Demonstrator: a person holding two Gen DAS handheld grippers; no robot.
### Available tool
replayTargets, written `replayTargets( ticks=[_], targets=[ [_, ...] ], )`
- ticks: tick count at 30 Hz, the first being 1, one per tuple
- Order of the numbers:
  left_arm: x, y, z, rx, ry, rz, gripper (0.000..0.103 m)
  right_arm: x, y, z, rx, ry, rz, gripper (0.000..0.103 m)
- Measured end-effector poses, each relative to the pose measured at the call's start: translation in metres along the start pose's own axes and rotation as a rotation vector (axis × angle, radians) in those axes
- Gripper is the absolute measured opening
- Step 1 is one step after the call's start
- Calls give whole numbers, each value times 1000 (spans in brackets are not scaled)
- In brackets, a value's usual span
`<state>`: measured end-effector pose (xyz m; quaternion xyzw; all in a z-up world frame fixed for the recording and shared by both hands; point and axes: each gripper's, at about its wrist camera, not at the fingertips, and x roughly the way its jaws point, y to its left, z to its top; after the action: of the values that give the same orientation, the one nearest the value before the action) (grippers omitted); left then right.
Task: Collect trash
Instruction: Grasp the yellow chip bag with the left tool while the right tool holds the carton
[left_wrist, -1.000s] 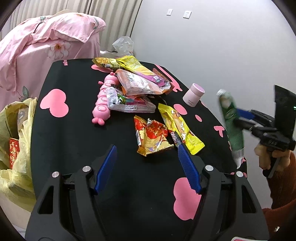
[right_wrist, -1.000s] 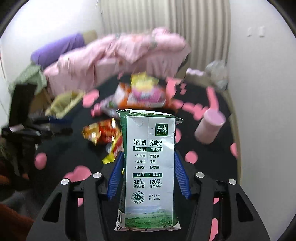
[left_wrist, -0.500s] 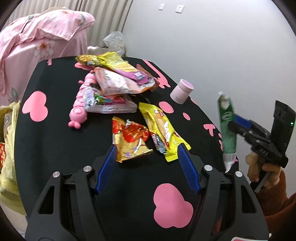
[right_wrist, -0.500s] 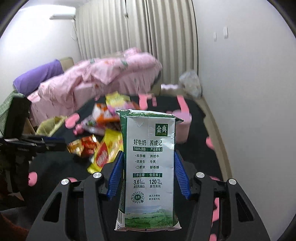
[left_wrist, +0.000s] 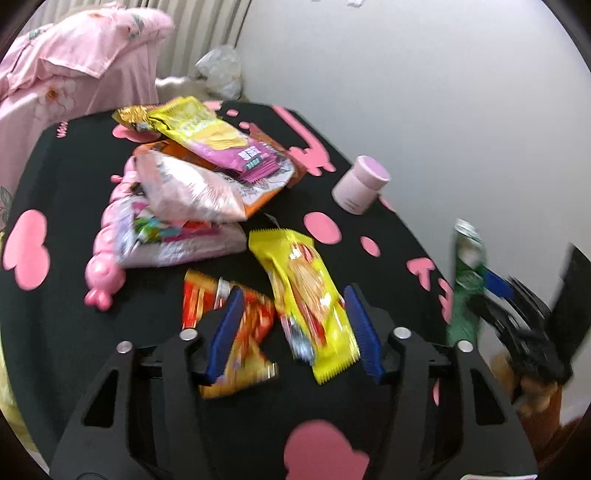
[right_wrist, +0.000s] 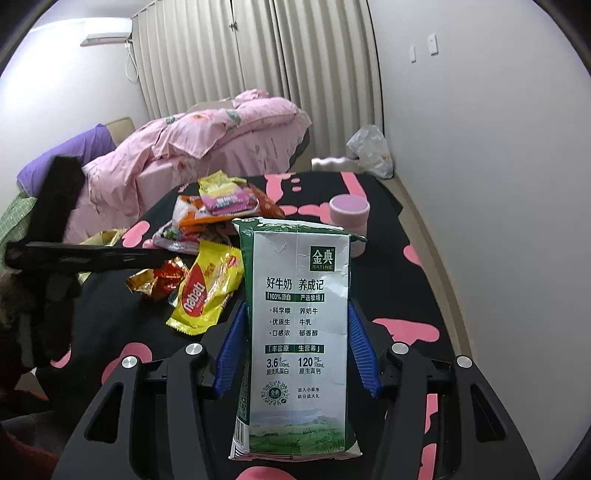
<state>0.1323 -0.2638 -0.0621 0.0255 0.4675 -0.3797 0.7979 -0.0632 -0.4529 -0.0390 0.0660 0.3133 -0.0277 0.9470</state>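
Right gripper (right_wrist: 295, 347) clamps a milk carton (right_wrist: 297, 343); left gripper (left_wrist: 295, 328) hangs spread wide over snack wrappers.

Carton is upright, white and green, both blue pads pressed to its sides, held above the near edge of the black table (right_wrist: 399, 295) with pink hearts. In the left wrist view the same carton (left_wrist: 466, 284) shows at far right, off the table's edge, blurred. Left jaws are apart, gripping nothing; yellow wafer wrapper (left_wrist: 306, 295) lies between the pads, red-gold wrapper (left_wrist: 236, 332) under the left pad, touching or not I cannot tell. Farther back: pile of bigger snack bags (left_wrist: 199, 177) on a pink toy (left_wrist: 103, 266), pink jar (left_wrist: 360, 189) near the wall side.
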Motion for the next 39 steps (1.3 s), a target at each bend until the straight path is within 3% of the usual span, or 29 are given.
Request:
replayTargets(
  ticks=[3, 6, 7, 9, 14, 18, 21, 27, 33, 39],
  targets=[
    [31, 0, 17, -36, 50, 34, 46, -5, 0, -1, -13, -22, -13, 51],
    [54, 1, 22, -46, 98, 77, 28, -8, -4, 1, 2, -37, -9, 51],
    [57, 2, 21, -52, 106, 73, 16, -9, -6, 2, 10, -42, -8, 51],
    [55, 3, 18, -70, 94, 47, 12, -11, -6, 5, 15, -54, -7, 51],
    [-5, -15, 6, -26, -78, 4, 10, -16, 2, 19, -13, -100, -2, 51],
    [-70, -27, -5, 43, -265, 72, 10, -18, 21, 37, -52, -153, 25, 51],
    [-115, -17, -12, 38, -381, 152, 10, -19, 37, 51, -82, -192, 53, 51],
    [-172, 29, -26, -58, -470, 236, 10, -13, 90, 87, -146, -253, 165, 51],
    [-223, 88, -52, -170, -547, 323, 10, 7, 158, 115, -222, -256, 281, 51],
    [-278, 160, -86, -312, -634, 484, 10, 36, 220, 138, -251, -236, 409, 51]
  ],
)
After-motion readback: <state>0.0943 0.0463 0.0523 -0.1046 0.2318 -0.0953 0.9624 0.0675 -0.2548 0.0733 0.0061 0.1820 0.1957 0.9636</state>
